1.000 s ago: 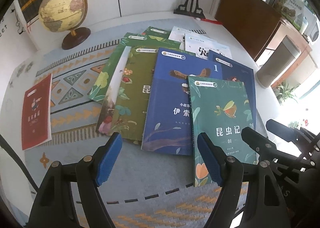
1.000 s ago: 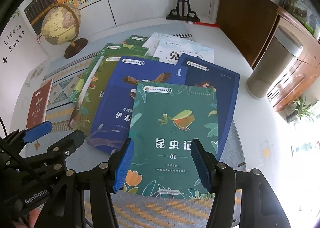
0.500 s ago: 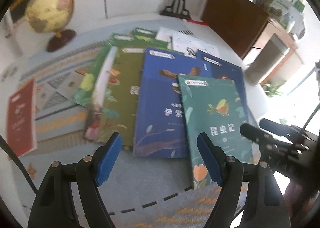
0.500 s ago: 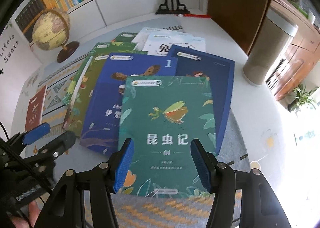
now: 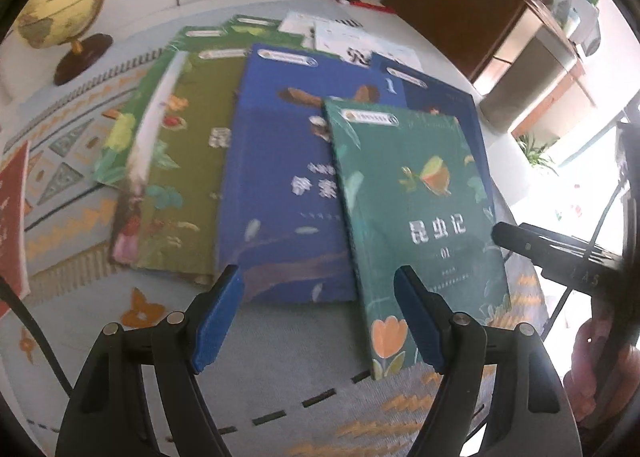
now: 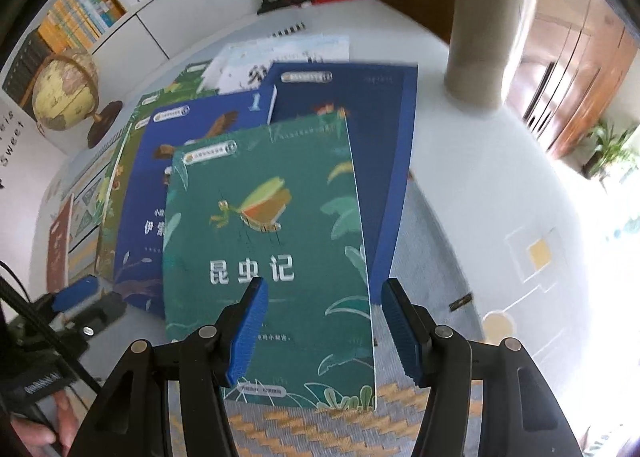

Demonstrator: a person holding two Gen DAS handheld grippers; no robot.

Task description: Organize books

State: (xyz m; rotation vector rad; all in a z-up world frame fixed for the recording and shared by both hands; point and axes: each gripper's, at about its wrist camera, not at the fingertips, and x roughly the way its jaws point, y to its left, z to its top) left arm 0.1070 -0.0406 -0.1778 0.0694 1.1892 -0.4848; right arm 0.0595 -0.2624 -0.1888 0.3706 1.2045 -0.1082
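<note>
Right claw (image 6: pixel 320 321) hangs half open and empty over the lower right corner of the green book (image 6: pixel 272 257), which tops the fanned pile at frame centre. Left claw (image 5: pixel 316 313), also open, holds nothing. Best slip one pad under that free right edge, then pinch.

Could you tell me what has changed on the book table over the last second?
Both claws have come down closer to the fanned books. The right claw has swung over so its open jaws now straddle the right edge of the green insect book; the left claw hangs open by that book's left edge. Nothing has been gripped or released. The books, the red book and the globe lie as before.
</note>
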